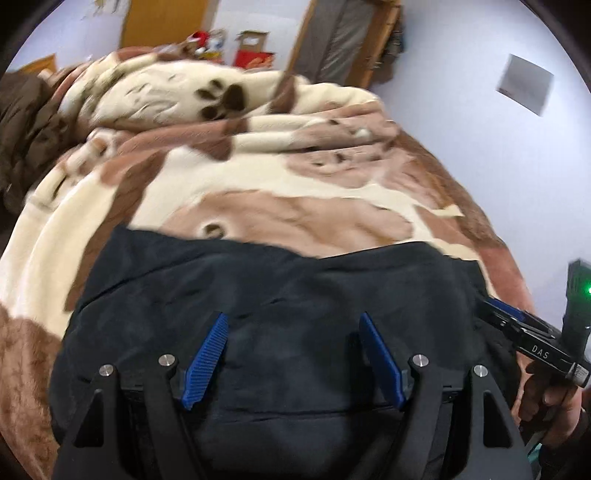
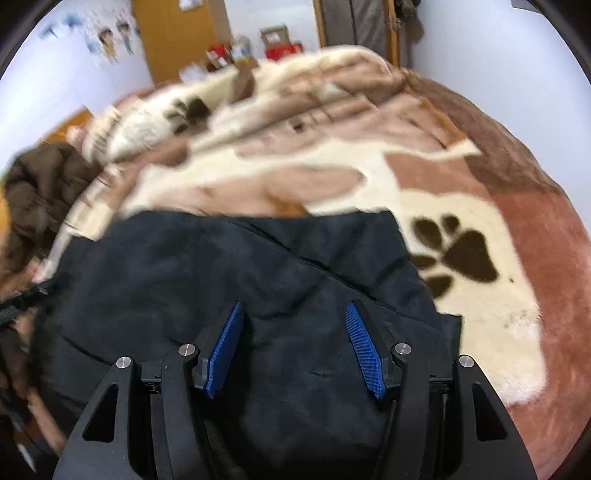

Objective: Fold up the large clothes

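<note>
1. The black garment (image 1: 280, 314) lay spread on the blanket (image 1: 258, 177), a plush cream-and-brown one with dark paw prints that covered the bed. It filled the near part of both wrist views.
2. In the right wrist view the same black garment (image 2: 229, 280) showed a seam or flap edge running slantwise across it, and its right edge ended just beside a large paw print on the blanket (image 2: 480, 332).
3. The left gripper (image 1: 293, 354) stood with its blue-padded jaws spread apart above the dark cloth; nothing sat pinched between them.
4. The right gripper (image 2: 295, 347) likewise had its jaws spread, the cloth showing in the gap between the pads and none of it clamped.
5. From the left wrist view the right gripper also appeared at the right edge, at the garment's border, with the person's hand (image 1: 546, 398) around its handle.
6. A brown padded jacket (image 2: 40, 199) lay bunched at the left side of the bed, apart from the black garment.
7. At the far end of the room, beyond the bed, stood cardboard boxes (image 2: 275, 35) and red boxes (image 1: 255, 57); their contents were too blurred to tell.
8. A wooden door (image 2: 173, 37) stood behind them in the pale wall.
</note>
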Demonstrator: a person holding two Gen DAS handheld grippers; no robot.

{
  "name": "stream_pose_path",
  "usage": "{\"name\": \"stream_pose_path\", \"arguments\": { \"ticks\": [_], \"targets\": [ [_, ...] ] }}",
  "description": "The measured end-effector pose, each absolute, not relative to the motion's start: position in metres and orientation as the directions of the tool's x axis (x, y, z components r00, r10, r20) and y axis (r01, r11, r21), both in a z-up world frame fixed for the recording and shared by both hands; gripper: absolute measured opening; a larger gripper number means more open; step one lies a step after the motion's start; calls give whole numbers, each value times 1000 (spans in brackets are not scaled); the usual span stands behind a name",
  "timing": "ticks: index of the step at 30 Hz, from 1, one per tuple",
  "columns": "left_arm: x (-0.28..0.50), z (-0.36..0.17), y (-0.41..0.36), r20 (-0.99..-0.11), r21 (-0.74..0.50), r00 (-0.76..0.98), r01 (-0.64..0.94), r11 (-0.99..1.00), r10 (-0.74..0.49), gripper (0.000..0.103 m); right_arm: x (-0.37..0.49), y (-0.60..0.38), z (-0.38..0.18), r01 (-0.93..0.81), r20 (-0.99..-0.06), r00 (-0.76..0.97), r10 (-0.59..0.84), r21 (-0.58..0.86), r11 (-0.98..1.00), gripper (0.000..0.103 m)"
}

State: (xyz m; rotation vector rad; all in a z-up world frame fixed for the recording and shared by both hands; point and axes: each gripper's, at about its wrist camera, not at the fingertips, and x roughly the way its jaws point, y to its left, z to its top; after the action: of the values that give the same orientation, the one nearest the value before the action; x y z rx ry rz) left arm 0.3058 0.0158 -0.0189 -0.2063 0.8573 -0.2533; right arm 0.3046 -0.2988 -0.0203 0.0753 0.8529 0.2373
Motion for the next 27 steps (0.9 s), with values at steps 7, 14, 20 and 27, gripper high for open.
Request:
{"name": "stream_pose_path", "arguments": {
  "ticks": [7, 14, 20, 27],
  "targets": [
    [361, -50, -40, -792, -204, 548, 179, 963, -270, 76, 339, -282, -49, -170, -796, 580, 172, 88, 981, 58],
    [388, -85, -40, -788, -183, 575, 124, 975, -221, 76, 362, -302, -77, -111, -796, 584, 158, 114, 987, 58],
    [384, -77, -38, -806, -179, 550, 128, 975, -220, 76, 363, -301, -86, -111, -794, 591, 141, 93, 990, 58],
    [365, -34, 46, -744, -83, 660, 56, 995, -99, 75, 352, -315, -60, -93, -767, 622, 155, 124, 988, 58]
  ]
}}
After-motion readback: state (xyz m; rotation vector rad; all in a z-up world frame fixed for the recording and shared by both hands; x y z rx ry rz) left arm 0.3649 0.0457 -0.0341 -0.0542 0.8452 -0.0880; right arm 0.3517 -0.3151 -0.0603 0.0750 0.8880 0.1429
